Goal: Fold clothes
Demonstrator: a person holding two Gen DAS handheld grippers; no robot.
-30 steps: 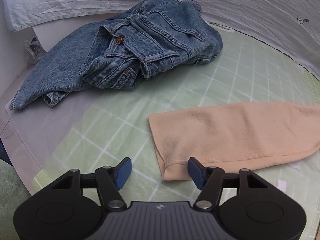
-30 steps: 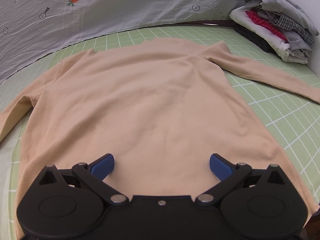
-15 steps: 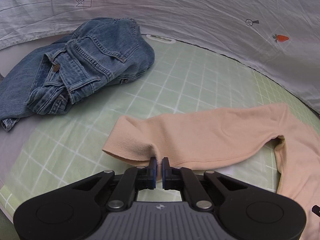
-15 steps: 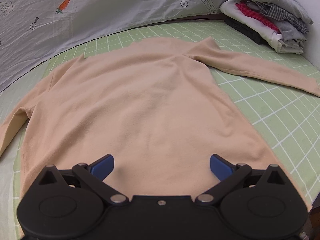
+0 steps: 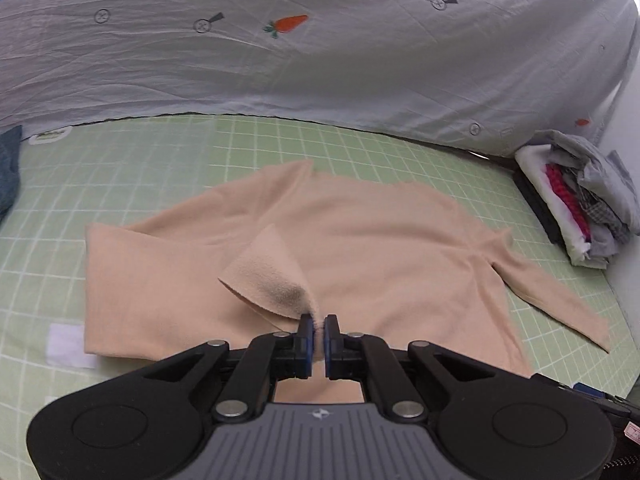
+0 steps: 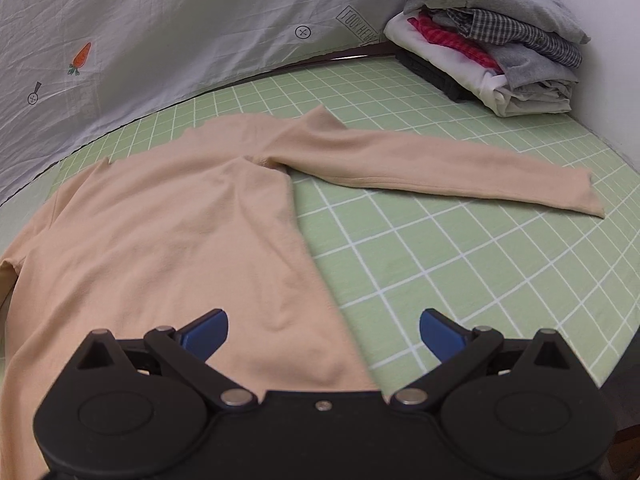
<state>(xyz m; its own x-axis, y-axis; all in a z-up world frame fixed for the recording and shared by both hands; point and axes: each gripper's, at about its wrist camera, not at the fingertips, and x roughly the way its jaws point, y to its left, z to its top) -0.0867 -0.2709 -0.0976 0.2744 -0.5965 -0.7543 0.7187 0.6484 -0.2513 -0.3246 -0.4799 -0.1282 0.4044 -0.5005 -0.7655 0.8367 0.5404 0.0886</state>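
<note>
A peach long-sleeved top [image 5: 392, 248] lies flat on the green grid mat [image 5: 160, 160]. My left gripper [image 5: 319, 330] is shut on the cuff of its left sleeve [image 5: 268, 276], which is lifted and carried over the body of the top. In the right wrist view the same top [image 6: 168, 240] spreads to the left, and its other sleeve [image 6: 448, 168] stretches flat to the right. My right gripper [image 6: 323, 330] stands open above the top's right side edge, nothing between its fingers.
A stack of folded clothes [image 6: 488, 40] sits at the mat's far right corner, also seen in the left wrist view as a pile [image 5: 576, 204]. A grey sheet with carrot prints [image 5: 320, 48] hangs behind. Denim [image 5: 8, 168] shows at the far left edge.
The left gripper closed on the sleeve cuff and swung right, carrying the sleeve over the top's body; the denim slid out of view. The right gripper shifted right, staying open.
</note>
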